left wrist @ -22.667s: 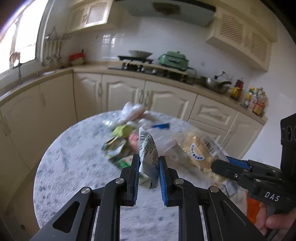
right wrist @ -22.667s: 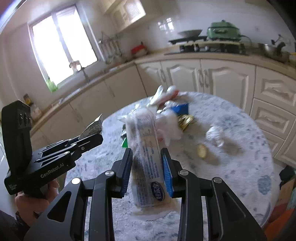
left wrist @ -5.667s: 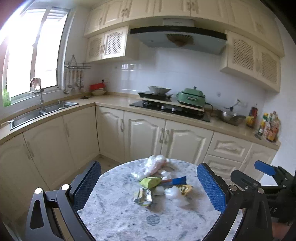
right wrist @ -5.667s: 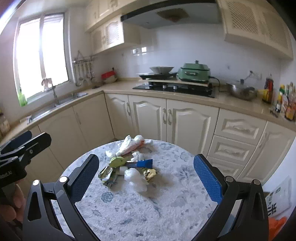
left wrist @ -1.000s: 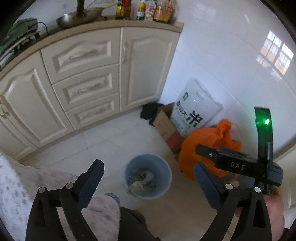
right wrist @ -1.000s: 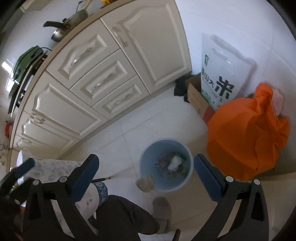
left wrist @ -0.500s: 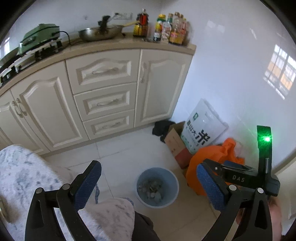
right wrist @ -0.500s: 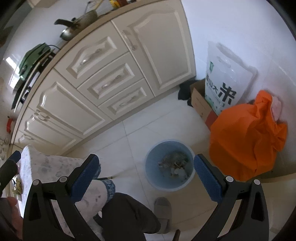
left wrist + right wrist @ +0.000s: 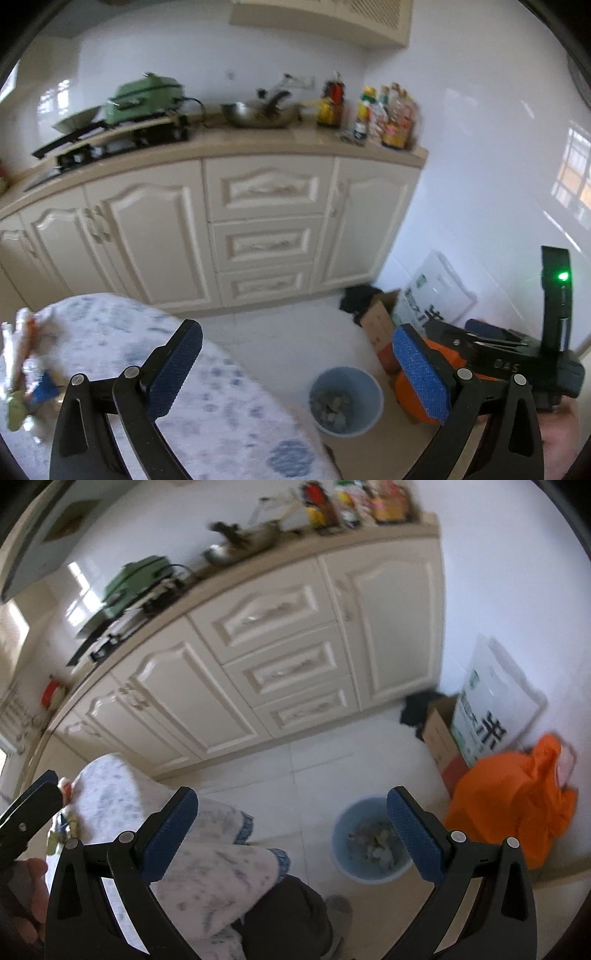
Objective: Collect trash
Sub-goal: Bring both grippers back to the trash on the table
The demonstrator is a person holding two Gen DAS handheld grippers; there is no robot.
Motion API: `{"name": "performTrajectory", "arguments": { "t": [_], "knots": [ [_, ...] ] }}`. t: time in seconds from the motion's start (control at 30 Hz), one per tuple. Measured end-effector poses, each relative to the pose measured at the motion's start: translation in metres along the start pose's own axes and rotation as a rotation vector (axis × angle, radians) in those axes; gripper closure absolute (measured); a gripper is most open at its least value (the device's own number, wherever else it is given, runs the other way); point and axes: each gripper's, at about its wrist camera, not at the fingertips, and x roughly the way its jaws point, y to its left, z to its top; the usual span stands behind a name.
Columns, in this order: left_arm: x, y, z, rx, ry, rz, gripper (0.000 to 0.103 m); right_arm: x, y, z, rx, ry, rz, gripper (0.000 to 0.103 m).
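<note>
Lower left of the left wrist view: leftover wrappers (image 9: pixel 22 373) lie blurred on your desk (image 9: pixel 229 413). Your left tool (image 9: pixel 295 365) gapes wide, empty. Lower centre, the blue bin (image 9: pixel 371 840) holds trash. Your right tool (image 9: pixel 291 832) is spread wide, empty.

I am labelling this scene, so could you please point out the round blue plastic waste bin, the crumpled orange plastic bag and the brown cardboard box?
Round blue plastic waste bin (image 9: pixel 341 836): right wrist view, left rim.
Crumpled orange plastic bag (image 9: pixel 517 797): right wrist view, middle.
Brown cardboard box (image 9: pixel 437 734): right wrist view, side panel.
</note>
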Motion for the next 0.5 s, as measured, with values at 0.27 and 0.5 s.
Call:
{"name": "performTrajectory", "arguments": {
  "t": [0.27,0.5],
  "knots": [
    [-0.094,0.051,-0.033,-0.102,-0.12,0.123,0.001,-0.024,0.09,0.008,-0.16,-0.049,0.109,0.0],
    [-0.172,0.086,-0.073,-0.197,-0.189,0.251,0.001,-0.036,0.179,0.002,-0.309,-0.079,0.233,0.0]
  ]
}}
